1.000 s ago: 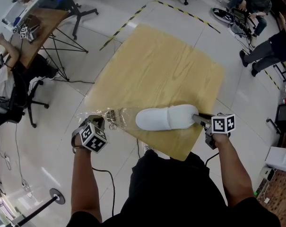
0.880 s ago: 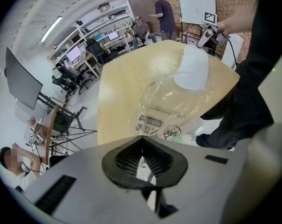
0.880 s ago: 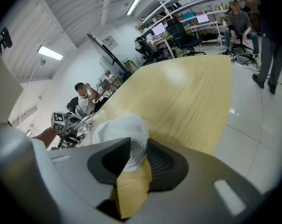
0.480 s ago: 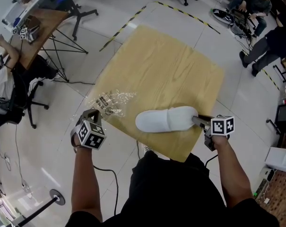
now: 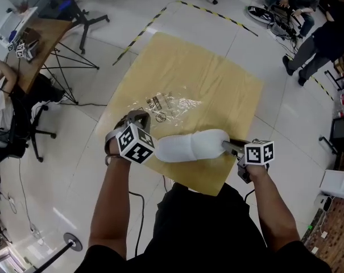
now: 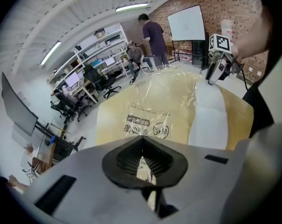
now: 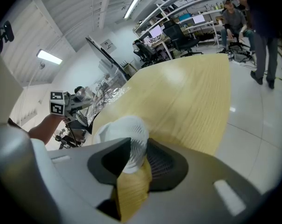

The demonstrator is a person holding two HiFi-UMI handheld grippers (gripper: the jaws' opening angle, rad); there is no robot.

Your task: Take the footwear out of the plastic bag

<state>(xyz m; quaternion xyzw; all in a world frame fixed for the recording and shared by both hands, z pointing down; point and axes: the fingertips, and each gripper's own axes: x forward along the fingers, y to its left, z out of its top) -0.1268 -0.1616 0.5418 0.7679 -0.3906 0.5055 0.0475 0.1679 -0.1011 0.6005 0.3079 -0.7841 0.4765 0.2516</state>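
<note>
Tabletop (image 5: 217, 78), pale wood, square. Near front edge, white cloth slipper (image 5: 189, 147), fully out of clear crinkled plastic bag (image 5: 169, 104) lying just behind. R gripper (image 7: 131, 158) pinching slipper heel. L gripper (image 6: 142, 163) pressed shut on bag edge.
</note>
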